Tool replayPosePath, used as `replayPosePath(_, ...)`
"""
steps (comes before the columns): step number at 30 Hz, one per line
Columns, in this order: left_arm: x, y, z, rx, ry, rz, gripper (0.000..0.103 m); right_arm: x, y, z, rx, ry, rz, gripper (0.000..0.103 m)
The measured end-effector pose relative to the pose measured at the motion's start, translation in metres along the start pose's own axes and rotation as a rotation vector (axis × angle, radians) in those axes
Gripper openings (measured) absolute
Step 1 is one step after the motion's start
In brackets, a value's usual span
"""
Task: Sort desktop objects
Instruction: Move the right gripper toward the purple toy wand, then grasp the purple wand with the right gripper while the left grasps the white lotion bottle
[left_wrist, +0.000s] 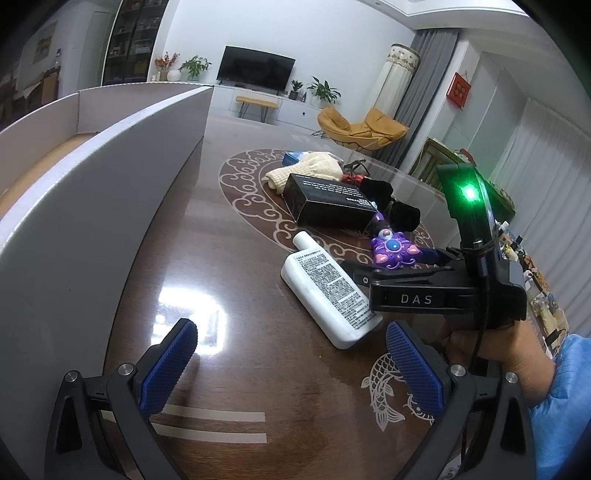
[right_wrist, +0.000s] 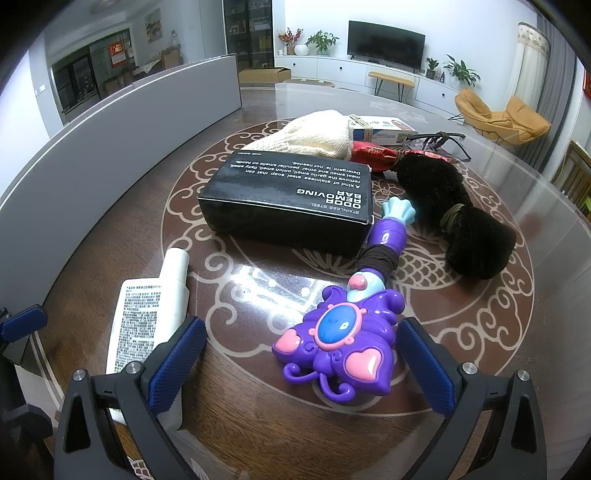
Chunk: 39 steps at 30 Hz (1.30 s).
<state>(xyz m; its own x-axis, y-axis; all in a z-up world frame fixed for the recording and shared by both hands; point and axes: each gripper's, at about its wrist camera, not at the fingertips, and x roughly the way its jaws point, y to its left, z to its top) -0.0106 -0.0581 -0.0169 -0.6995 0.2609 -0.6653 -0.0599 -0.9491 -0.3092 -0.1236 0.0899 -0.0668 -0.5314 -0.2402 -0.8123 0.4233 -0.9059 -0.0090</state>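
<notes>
With both the right gripper (right_wrist: 301, 354) and the left gripper (left_wrist: 291, 363) being held wide open and empty, the wand (right_wrist: 341, 334) lying on the table (right_wrist: 258, 424) between the right pads risks being nudged into the bottle (right_wrist: 147, 325) if closed off-centre.

Purple toy wand (right_wrist: 341, 341) between spread tool (right_wrist: 301, 363) fingers

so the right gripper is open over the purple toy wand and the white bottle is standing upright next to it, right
Not quite: the white bottle is lying flat on the table, not standing upright. The right wrist view shows it on its side, label up, left of the purple toy wand. The rest holds: the right gripper is open, its fingers on either side of the wand's butterfly head without gripping it.
</notes>
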Motion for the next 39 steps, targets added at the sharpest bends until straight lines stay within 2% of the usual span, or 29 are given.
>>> replayPosePath(15,-0.001,0.0,-0.002,0.005,0.001,0.001,0.103,-0.001,0.0,0.0,0.0,0.0,0.0,0.103)
replayPosePath(22,-0.001,0.004,-0.006,0.013,0.033,-0.018,0.103,-0.001,0.0,0.001,-0.01,0.016,0.008,0.103)
replayPosePath(25,-0.001,0.0,-0.009,0.034,0.053,0.003,0.103,-0.003,-0.003,-0.001,-0.031,0.018,0.018,0.102)
replayPosePath(28,0.002,-0.008,-0.007,0.046,0.073,-0.008,0.103,-0.006,-0.01,-0.002,-0.032,0.019,0.02,0.094)
replayPosePath(29,0.005,-0.011,-0.003,0.039,0.077,-0.016,0.103,-0.006,-0.011,0.0,-0.042,0.028,0.026,0.088)
replayPosePath(31,0.011,-0.018,0.006,0.033,0.086,-0.023,0.103,-0.005,-0.013,0.007,-0.071,0.03,0.045,0.073)
replayPosePath(33,0.023,-0.03,0.017,0.046,0.105,-0.002,0.103,-0.003,-0.019,0.016,-0.077,0.031,0.051,0.051)
replayPosePath(36,0.041,-0.047,0.028,0.071,0.141,0.043,0.103,-0.002,-0.033,0.021,-0.068,0.05,0.068,0.035)
replayPosePath(39,0.062,-0.061,0.034,0.078,0.179,0.144,0.103,-0.011,-0.05,0.011,-0.08,0.062,0.062,0.033)
